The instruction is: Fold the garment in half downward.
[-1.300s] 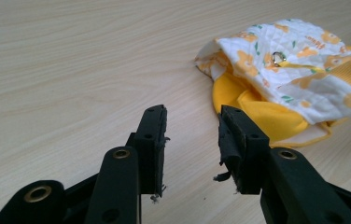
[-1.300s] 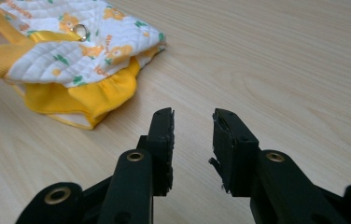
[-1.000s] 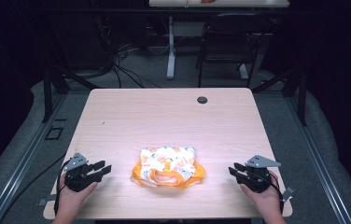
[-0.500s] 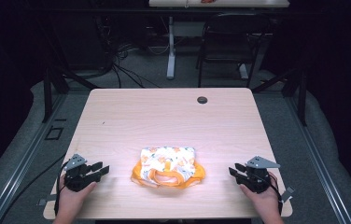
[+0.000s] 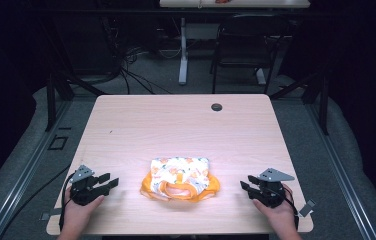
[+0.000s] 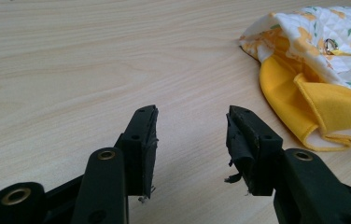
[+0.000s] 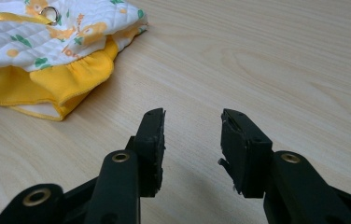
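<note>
A small folded garment (image 5: 180, 177), white quilted cloth printed with orange and green over a yellow ruffled layer, lies in the lower middle of the high view on the wooden surface (image 5: 176, 125). The left tool (image 5: 107, 183) sits at the lower left of that frame and the right tool (image 5: 246, 184) at the lower right, each well apart from the cloth. Both have just been opening; their jaws now stand spread with nothing between them, only bare wood.

In the left gripper view the garment (image 6: 313, 70) fills the upper right corner, its yellow hem nearest; in the right gripper view it (image 7: 57, 51) sits in the upper left, a metal snap (image 7: 50, 12) showing on top.

The step in hand looks like the approach for a two-sided pick. To do it well, bring both tools in low and level, aiming at the outer yellow edges rather than the quilted top, so that each pinches through all the layers. Close both at once, so the fold does not slide or open.
</note>
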Motion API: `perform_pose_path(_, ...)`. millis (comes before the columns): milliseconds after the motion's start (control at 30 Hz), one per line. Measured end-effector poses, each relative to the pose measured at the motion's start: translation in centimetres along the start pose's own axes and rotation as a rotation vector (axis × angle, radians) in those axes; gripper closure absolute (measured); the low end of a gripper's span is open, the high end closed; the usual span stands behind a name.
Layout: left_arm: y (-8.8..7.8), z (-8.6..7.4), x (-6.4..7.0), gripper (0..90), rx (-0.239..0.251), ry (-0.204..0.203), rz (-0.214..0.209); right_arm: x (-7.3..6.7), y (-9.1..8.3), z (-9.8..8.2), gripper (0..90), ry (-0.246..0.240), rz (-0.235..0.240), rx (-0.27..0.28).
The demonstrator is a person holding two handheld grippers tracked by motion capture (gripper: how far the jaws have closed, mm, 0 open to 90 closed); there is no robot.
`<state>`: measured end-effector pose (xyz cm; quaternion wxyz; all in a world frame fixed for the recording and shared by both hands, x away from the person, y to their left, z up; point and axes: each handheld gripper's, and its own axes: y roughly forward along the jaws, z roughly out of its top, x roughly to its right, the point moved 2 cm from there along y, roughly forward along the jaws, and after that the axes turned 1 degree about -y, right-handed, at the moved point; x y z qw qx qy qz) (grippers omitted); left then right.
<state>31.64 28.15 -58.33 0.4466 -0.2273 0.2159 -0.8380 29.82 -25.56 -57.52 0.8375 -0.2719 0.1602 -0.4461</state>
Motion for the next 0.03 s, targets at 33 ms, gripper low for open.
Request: perform_pose_path(33,0.02,0.02,0.03,52.9,0.002,-0.001,-0.002,0.02,-0.01,0.00,59.1,-0.001,0.001,-0.004)
